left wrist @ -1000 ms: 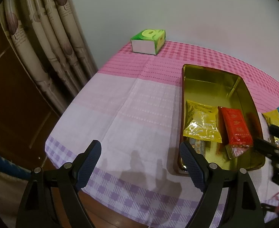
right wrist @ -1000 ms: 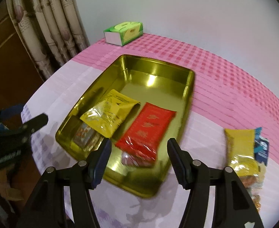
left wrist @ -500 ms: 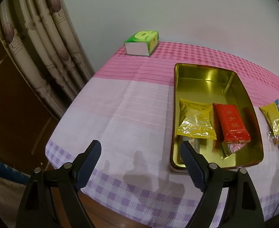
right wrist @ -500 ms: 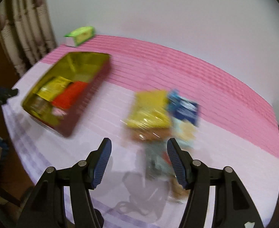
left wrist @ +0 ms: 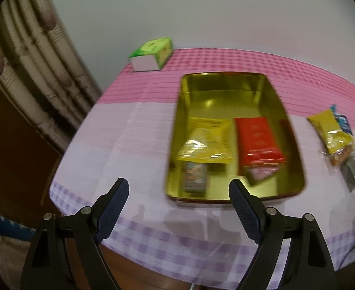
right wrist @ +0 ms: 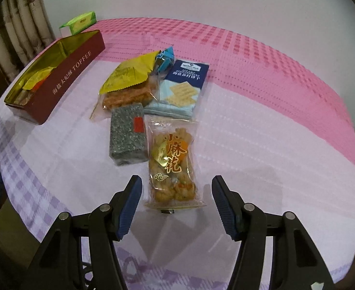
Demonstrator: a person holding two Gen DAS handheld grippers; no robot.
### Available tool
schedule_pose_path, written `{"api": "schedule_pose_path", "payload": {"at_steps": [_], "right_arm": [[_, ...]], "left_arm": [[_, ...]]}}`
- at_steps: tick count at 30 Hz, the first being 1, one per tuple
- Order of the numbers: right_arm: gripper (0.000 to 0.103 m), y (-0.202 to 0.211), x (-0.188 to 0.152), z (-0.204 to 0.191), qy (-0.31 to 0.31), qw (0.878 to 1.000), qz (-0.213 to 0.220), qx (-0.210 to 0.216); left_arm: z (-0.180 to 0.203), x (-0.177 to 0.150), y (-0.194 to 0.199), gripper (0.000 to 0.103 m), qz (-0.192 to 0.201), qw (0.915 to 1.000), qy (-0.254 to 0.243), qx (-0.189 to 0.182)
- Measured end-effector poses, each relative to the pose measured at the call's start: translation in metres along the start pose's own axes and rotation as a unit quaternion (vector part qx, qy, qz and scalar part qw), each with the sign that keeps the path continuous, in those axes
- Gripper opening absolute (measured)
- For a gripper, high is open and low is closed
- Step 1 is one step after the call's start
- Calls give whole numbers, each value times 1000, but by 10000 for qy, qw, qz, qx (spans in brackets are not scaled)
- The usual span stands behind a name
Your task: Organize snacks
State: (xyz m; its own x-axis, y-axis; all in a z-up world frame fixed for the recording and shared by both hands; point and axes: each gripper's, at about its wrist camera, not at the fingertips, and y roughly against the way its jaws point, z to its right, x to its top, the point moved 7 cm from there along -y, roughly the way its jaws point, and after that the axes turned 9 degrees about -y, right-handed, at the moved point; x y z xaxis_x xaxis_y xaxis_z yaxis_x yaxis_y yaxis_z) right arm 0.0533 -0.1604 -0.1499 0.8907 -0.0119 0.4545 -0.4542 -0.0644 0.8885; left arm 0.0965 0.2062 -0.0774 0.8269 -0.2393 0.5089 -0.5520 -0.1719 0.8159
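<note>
Tin: one gold tin [left wrist: 228, 84] sits on the counter [left wrist: 134, 130]. Its outside wall is dark red with the word TOFFEE [right wrist: 80, 60].
In the tin: four packs, all at the near end. One yellow pack [left wrist: 206, 140], one red pack [left wrist: 258, 139], one small pack [left wrist: 195, 177] peeking out from under the yellow one, and one pinkish pack [left wrist: 262, 172] under the red one. The far end of the tin is bare.
Pile on the counter: six packs lie beside the tin, not in it.
Pile count: one yellow pouch [right wrist: 129, 72], one small blue pack [right wrist: 165, 58], one dark blue cracker pack [right wrist: 182, 84], one clear pack of orange snacks [right wrist: 126, 97], one grey speckled bar [right wrist: 127, 135], and one clear pack of fried dough twists [right wrist: 171, 166].
Green box: one green box [left wrist: 152, 54] stands at the far edge of the counter, by the curtain [left wrist: 32, 72].
Left claw [left wrist: 178, 204]: wide open, nothing in it, near the front of the tin.
Right claw [right wrist: 176, 199]: partly open, gripping nothing. The near end of the dough twist pack lies between its fingers, not touched by them.
</note>
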Motion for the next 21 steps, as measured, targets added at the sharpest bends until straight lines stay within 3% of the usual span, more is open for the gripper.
{"api": "schedule_pose_path", "payload": {"at_steps": [5,11,21], "right_arm": [[55,-7,3,4,-80,9998,39,199],[45,-13,5,-3,-52,9991,39,429],[39,-14,5,-3,16,9992,150,357]], "left_arm": [[43,11,9,85,13,9993,-210,-301],[99,26,12,85,-39,9965,-546,-638],[177,37,15,85,-129,9896,-953,-1070]]}}
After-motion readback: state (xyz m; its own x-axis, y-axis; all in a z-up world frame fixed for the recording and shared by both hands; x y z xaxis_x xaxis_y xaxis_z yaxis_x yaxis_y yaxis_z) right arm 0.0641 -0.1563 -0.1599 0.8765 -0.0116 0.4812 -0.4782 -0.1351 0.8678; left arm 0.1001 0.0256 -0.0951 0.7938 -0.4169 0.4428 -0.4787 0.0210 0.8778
